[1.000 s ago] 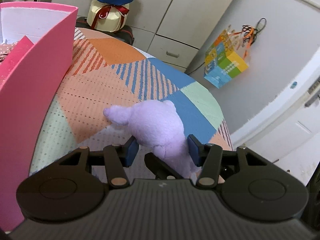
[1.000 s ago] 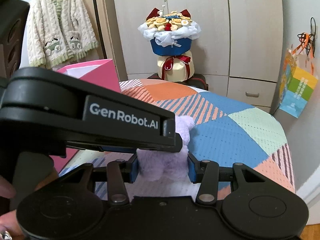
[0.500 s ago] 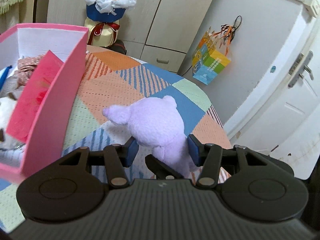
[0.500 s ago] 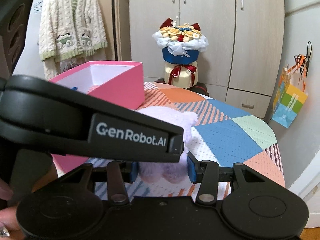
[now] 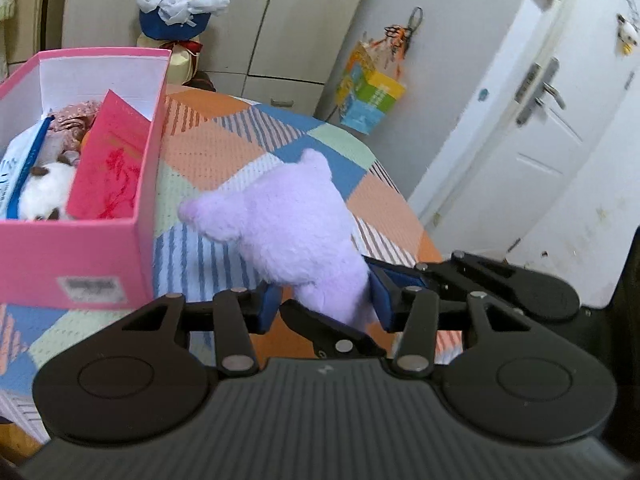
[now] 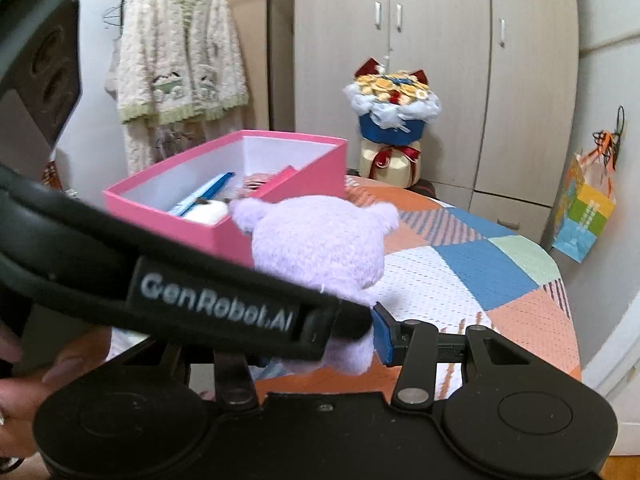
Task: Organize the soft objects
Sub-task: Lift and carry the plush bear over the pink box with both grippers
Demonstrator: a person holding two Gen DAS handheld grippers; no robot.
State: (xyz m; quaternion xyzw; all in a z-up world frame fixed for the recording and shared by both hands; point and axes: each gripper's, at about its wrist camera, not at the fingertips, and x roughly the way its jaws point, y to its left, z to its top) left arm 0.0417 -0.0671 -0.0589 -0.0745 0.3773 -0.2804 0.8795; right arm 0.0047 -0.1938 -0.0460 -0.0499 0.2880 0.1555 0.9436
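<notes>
Purple plush toy [image 5: 292, 232] pinched between both grippers' nearly closed fingers [image 5: 266, 306], above patchwork-covered table [image 5: 208, 148] beside pink box [image 5: 80, 252].

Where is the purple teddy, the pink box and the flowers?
purple teddy [image 5: 288, 224], left wrist view, middle of its fuzzy head.
pink box [image 5: 72, 256], left wrist view, near outer wall.
flowers [image 6: 394, 92], right wrist view, the yellow blooms on top.

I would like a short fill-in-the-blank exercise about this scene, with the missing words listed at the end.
1. The plush toy held by both grippers is ____ in colour.
2. The open box on the patterned cloth is ____.
3. The white plush lies ____ the box.
4. The bouquet stands in front of the ____.

Missing words: purple; pink; inside; wardrobe
</notes>
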